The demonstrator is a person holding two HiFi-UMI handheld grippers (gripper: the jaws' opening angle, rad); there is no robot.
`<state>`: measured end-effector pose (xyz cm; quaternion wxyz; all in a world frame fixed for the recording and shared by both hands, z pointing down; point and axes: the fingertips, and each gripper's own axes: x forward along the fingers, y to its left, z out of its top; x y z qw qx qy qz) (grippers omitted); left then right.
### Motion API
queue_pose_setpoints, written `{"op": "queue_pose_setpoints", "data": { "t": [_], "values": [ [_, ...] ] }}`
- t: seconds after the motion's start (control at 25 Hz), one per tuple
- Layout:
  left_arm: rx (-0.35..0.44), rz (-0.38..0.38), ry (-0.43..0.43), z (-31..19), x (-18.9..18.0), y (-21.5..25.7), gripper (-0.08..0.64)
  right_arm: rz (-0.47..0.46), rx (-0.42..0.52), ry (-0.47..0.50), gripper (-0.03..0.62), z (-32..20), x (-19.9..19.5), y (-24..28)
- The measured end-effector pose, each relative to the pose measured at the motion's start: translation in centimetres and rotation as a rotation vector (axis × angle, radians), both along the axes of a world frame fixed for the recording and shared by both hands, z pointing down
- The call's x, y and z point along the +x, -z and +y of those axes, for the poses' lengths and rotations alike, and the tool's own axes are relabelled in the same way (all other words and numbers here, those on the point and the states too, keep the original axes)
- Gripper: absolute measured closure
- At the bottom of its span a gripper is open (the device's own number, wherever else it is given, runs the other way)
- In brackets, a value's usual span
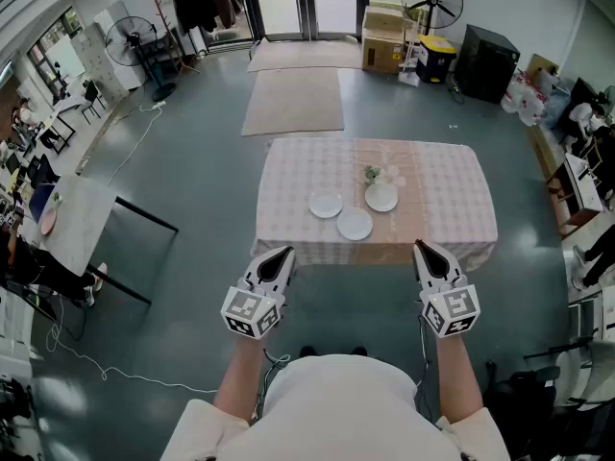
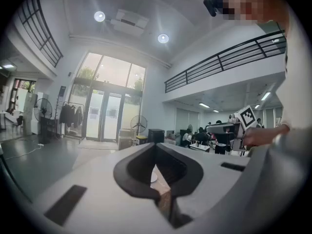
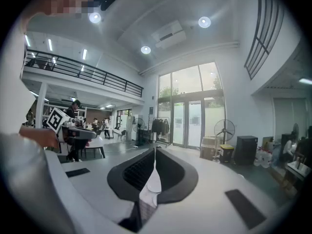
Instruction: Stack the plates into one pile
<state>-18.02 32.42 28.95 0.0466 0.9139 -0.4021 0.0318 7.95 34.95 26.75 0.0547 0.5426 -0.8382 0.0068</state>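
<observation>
Three white plates lie apart on the pink checked table [image 1: 442,185]: one to the left [image 1: 326,205], one nearest me [image 1: 355,224], one to the right [image 1: 381,197]. My left gripper [image 1: 282,254] is shut and empty, held in the air short of the table's near edge. My right gripper [image 1: 421,249] is likewise shut on nothing, level with the left one. In the left gripper view the closed jaws [image 2: 156,146] frame a sliver of plate [image 2: 153,176]. The right gripper view shows shut jaws [image 3: 155,151] with a plate [image 3: 154,183] seen in the gap behind them.
A small sprig of flowers [image 1: 371,174] sits on the table behind the plates. A white side table [image 1: 72,224] stands to the left, two floor mats [image 1: 293,99] lie beyond, with cardboard boxes [image 1: 384,36], standing fans [image 1: 432,3] and a black cabinet [image 1: 485,60] at the back.
</observation>
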Motion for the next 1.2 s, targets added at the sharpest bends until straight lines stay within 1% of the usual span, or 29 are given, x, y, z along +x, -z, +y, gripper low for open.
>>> {"op": "queue_pose_setpoints", "data": {
  "t": [0.32, 0.56, 0.64, 0.76, 0.88, 1.2],
  "values": [
    [0.0, 0.0, -0.008, 0.1, 0.5, -0.3, 0.552, -0.004, -0.003, 0.006, 0.56, 0.1, -0.1, -0.4],
    [-0.017, 0.005, 0.005, 0.4, 1.1, -0.7, 0.552, -0.06, -0.008, 0.003, 0.558, 0.5, 0.8, -0.8],
    [-0.023, -0.001, 0.005, 0.5, 1.2, -0.8, 0.552, -0.062, -0.003, 0.005, 0.558, 0.4, 0.8, -0.6],
    [-0.037, -0.019, -0.002, 0.8, 1.8, -1.3, 0.552, -0.046, -0.007, 0.024, 0.557, 0.5, 0.6, -1.0],
    [-0.045, -0.017, -0.01, 1.1, 2.4, -1.6, 0.551, -0.038, -0.018, 0.053, 0.555, 0.8, 0.3, -1.5],
    [-0.059, -0.014, 0.023, 1.4, 3.7, -2.1, 0.54, -0.056, -0.042, 0.091, 0.552, 0.6, 1.5, -2.5]
  ]
}}
